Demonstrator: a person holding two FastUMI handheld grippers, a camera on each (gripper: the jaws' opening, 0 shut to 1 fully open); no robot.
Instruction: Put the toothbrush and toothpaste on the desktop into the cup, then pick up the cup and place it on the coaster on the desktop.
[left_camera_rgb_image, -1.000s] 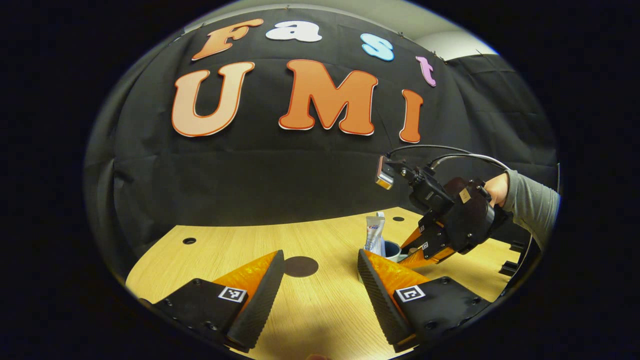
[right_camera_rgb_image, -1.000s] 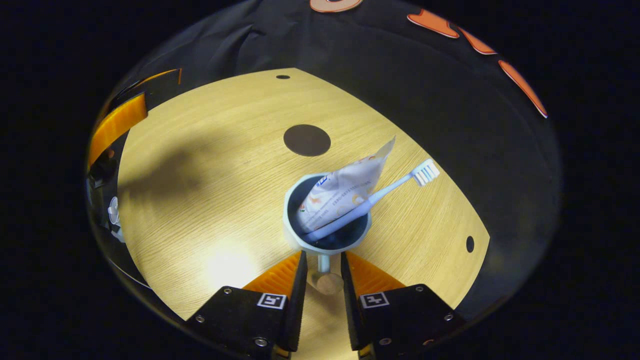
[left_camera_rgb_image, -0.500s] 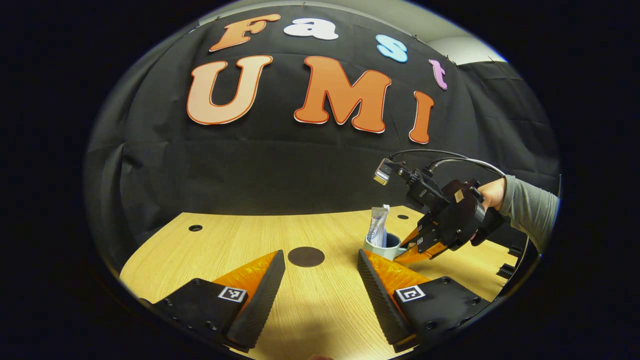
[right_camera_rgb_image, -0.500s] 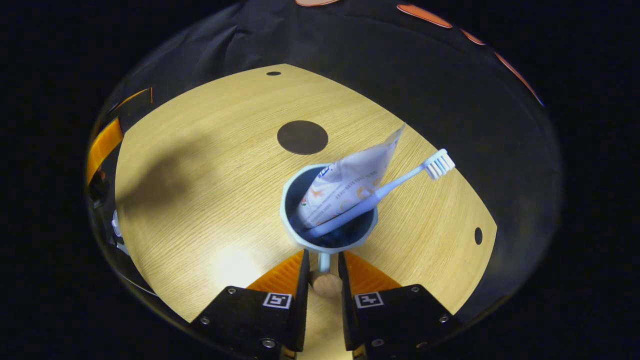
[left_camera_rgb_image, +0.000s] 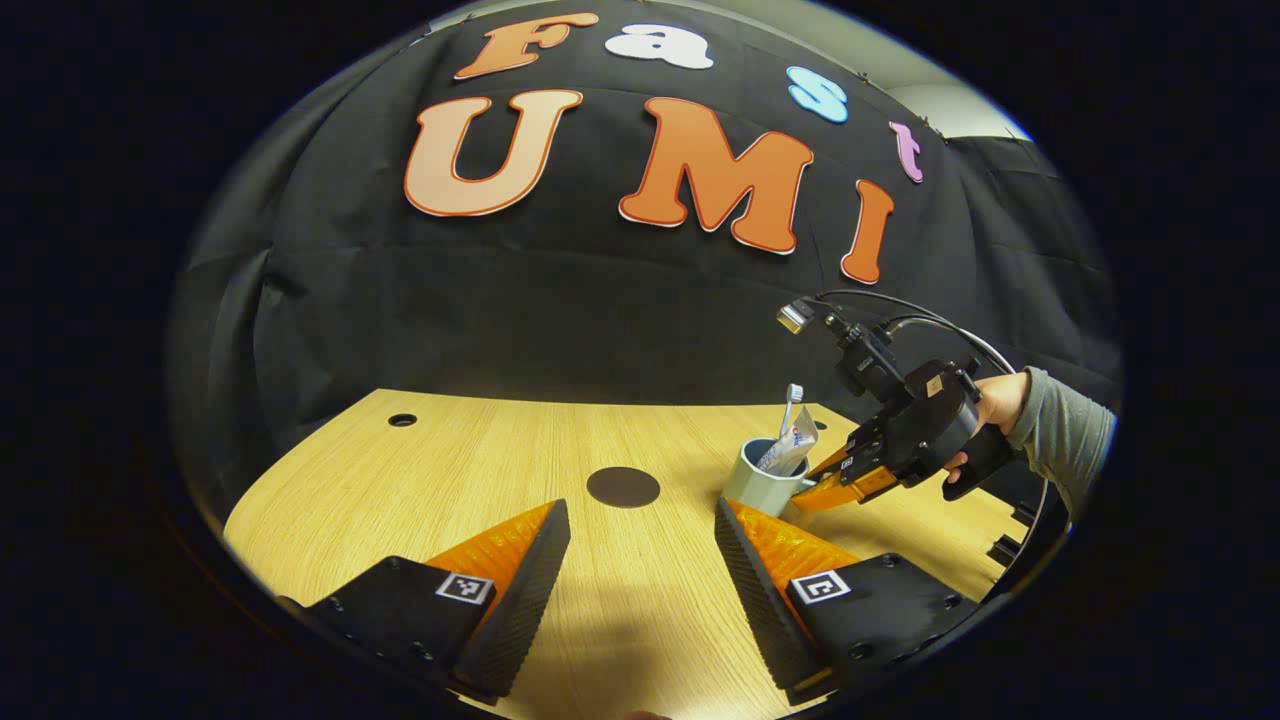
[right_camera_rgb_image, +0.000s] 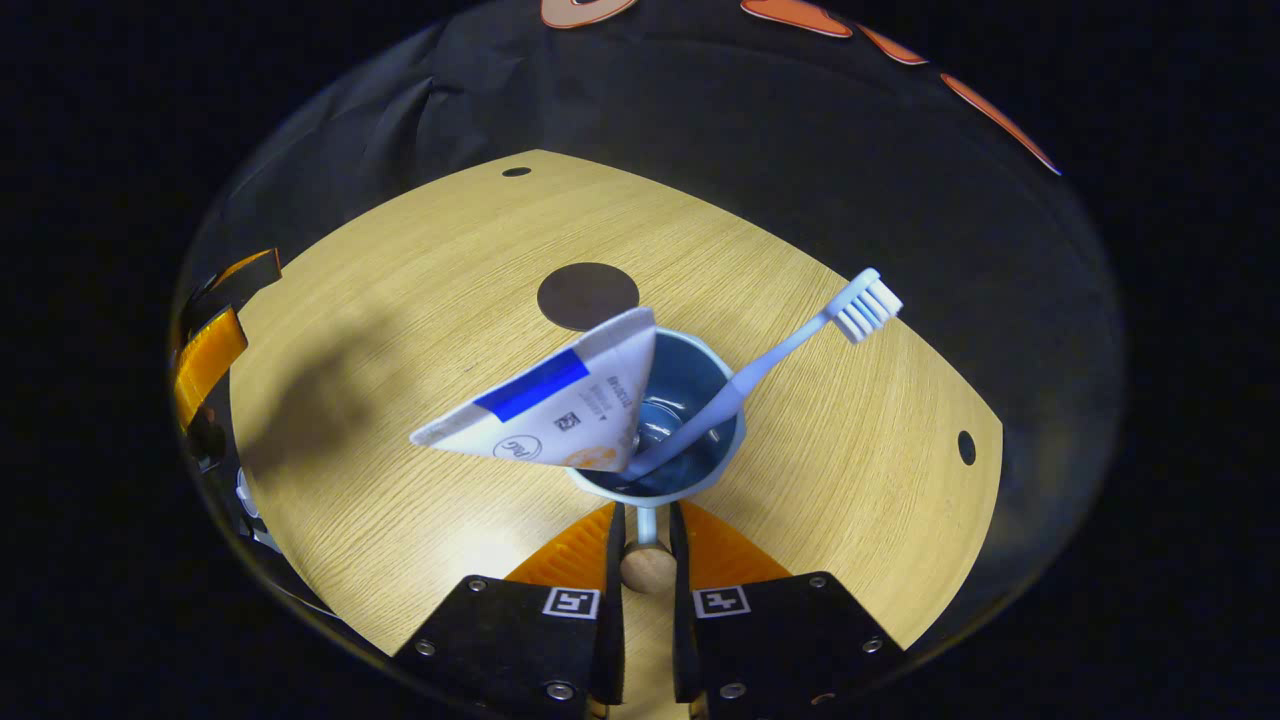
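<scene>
Step 2: my right gripper (right_camera_rgb_image: 640, 520) clamps the cup (right_camera_rgb_image: 655, 420) handle, brush (right_camera_rgb_image: 790, 340) and paste (right_camera_rgb_image: 555, 405) inside. Left gripper (left_camera_rgb_image: 640, 560) wide, idle. Next: carry to coaster (right_camera_rgb_image: 588, 296) at 11 o'clock, keep level.

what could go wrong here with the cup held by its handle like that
1. The right gripper pinches only the thin handle, so the cup might swing or slip.
2. The toothpaste leans far over the rim and the toothbrush sticks out the opposite side; a tilt could tip either one out.
3. The coaster is small, so the cup may land partly off it.
</scene>
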